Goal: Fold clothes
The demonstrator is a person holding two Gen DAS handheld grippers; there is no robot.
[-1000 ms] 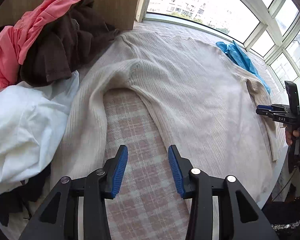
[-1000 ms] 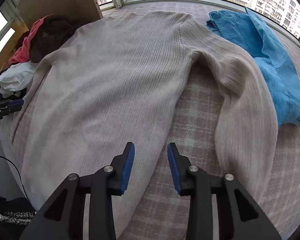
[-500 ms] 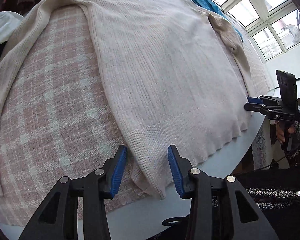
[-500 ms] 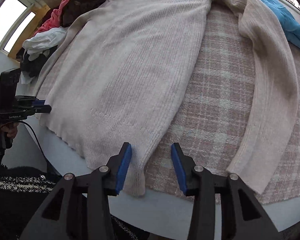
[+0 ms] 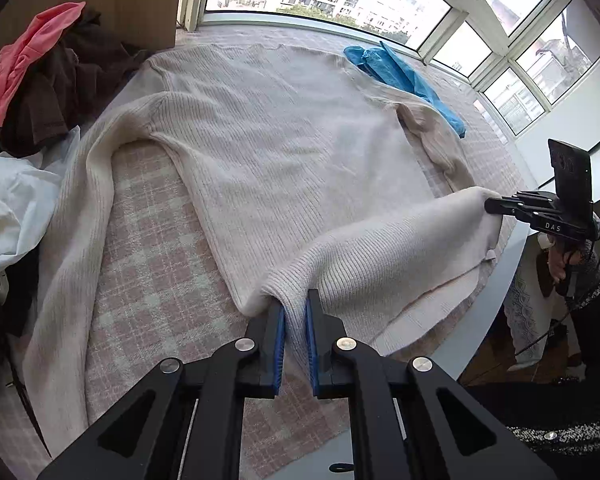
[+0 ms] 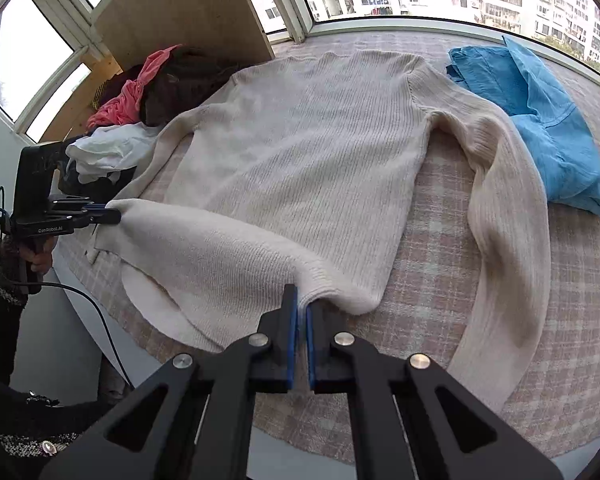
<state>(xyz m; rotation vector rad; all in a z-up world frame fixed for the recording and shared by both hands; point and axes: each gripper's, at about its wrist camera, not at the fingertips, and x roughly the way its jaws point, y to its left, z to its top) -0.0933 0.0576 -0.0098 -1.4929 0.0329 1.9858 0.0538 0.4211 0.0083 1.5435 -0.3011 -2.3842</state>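
Left claw (image 5: 295,316): pinching the hem corner of the sweater (image 5: 284,148), raised off the desk (image 5: 152,248).
Right claw (image 6: 302,312): pinching the other hem corner.
Sweater: spread flat, sleeves out.
Progress: first fold just begun; sleeves unfolded.
Pile (image 5: 40,92): waiting.
Blue garment (image 6: 540,116): beside.

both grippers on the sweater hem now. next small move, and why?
Probably carry the hem away from the table edge, toward the collar. Left gripper and right gripper are each clamped on a bottom corner of the cream ribbed knit sweater, hem already raised, body flat on the pink plaid cloth, sleeves still spread.
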